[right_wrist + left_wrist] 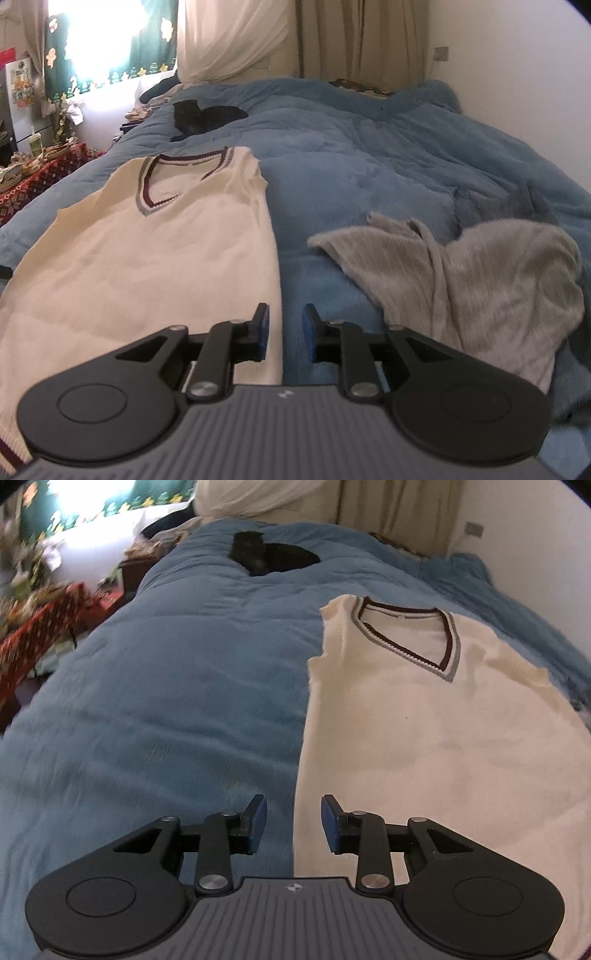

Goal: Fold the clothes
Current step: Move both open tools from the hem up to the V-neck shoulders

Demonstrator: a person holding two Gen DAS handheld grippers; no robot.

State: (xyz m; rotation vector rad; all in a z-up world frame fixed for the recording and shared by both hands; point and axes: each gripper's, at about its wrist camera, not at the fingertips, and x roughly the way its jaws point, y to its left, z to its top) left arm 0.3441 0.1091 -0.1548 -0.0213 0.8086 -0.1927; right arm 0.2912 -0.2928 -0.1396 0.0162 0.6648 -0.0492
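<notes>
I am looking down at a big bed with a soft blue fuzzy blanket [166, 686] spread over it. On the blanket lies a cream knitted vest with a dark red and grey V-neck [424, 720]. It lies flat, front side up, with the neck at the far end and the bottom hem near me. It is spread wide open, not folded over. That is a good way to lay a top for folding, because both long sides are easy to reach.

My left gripper [293, 823] hangs just over the left edge of the vest, near the bottom. Its blue pads have a gap between them and nothing is in the gap. I think it sits there so it can pinch that edge.

My right gripper [284, 332] hangs over the right edge of the same vest. Its pads are apart too and hold nothing. So I have one tool at each side of the vest, which fits lifting both sides at once.

To the right lies a grey knitted top in a loose crumpled heap [461, 273]. It is not folded, and it lies clear of the vest so the two do not tangle.

Far away on the blanket is a small black lump [203, 116]. I cannot tell what it is.
</notes>
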